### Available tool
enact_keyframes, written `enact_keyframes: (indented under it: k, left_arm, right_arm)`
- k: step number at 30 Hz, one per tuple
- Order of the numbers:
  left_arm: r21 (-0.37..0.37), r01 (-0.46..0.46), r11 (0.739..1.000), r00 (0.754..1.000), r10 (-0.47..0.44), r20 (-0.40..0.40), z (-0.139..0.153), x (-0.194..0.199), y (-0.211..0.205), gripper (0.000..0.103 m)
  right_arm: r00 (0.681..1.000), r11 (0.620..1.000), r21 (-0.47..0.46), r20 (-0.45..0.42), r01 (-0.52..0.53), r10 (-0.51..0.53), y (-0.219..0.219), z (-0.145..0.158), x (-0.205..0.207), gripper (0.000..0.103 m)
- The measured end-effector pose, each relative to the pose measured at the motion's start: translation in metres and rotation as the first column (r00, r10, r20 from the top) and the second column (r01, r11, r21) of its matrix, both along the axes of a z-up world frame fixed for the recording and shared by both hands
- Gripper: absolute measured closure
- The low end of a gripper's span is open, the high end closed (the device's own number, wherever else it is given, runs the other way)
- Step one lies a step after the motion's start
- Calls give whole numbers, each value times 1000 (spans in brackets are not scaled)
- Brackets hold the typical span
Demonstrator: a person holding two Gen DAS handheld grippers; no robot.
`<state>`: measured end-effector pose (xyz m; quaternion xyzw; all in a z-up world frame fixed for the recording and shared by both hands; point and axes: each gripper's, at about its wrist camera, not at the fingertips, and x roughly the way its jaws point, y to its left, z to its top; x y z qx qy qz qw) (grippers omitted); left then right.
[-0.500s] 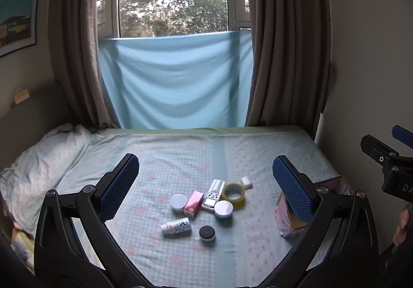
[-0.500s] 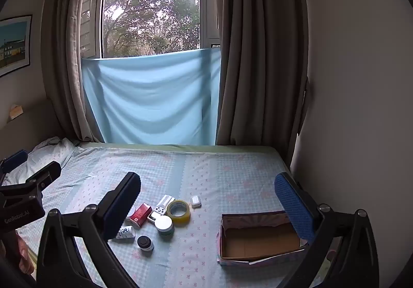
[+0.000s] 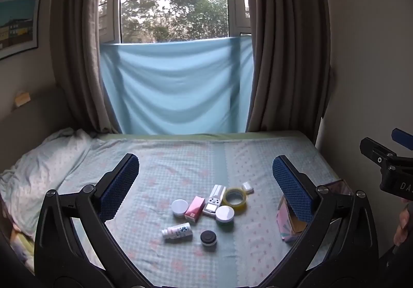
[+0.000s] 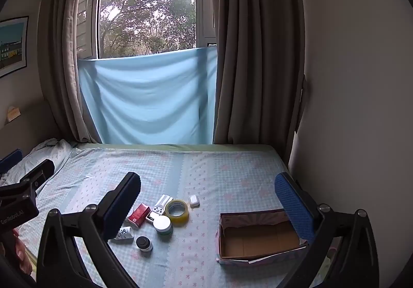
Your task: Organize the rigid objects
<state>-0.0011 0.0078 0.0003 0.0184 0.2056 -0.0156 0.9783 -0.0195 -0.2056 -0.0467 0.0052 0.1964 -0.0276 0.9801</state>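
Left wrist view: the left gripper (image 3: pixel 206 179) hangs above the bed (image 3: pixel 160 158), jaws spread wide and holding nothing; the cluster of small things lies on the sheet between and beyond its blue pads (image 3: pixel 121 184).
Right wrist view: the right gripper (image 4: pixel 207 200) is likewise released and empty; the cluster sits toward its left finger, the box under its right finger.
Cluster: a tape roll (image 3: pixel 234 198) touches a white-lidded jar (image 3: pixel 224 213) and a small scale (image 3: pixel 212 205); a pink carton (image 3: pixel 195 208) lies just beside the scale, with a second white jar (image 3: pixel 179 207) to its left.
Nearer items: a white bottle (image 3: pixel 177 231) lies on its side, and a black-capped jar (image 3: pixel 208 237) stands just right of it.
Far item: a small white case (image 3: pixel 247 187) lies beside the tape roll, on the window side.
Box: an open cardboard box (image 4: pixel 260 249) rests on the bed well apart from the cluster, to its right; its inside shows bare brown.
Other gripper: the right gripper shows at the right edge of the left view, and the left gripper (image 4: pixel 23 192) at the left edge of the right view.
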Motion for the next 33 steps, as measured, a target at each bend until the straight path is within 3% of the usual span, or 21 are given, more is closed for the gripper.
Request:
enact_keyframes:
  k: [15,33]
  left_arm:
    - [25,-8,1000,1000,8,11,-1,3,-4,0]
    - [-2,15,1000,1000,-15,-2,-2,10,-2,0]
  right_arm:
    - [1000,1000,2,1,-5,5,1,-3,0,0]
    - [1000,1000,3,-1,-2,2,1,-3,5,0]
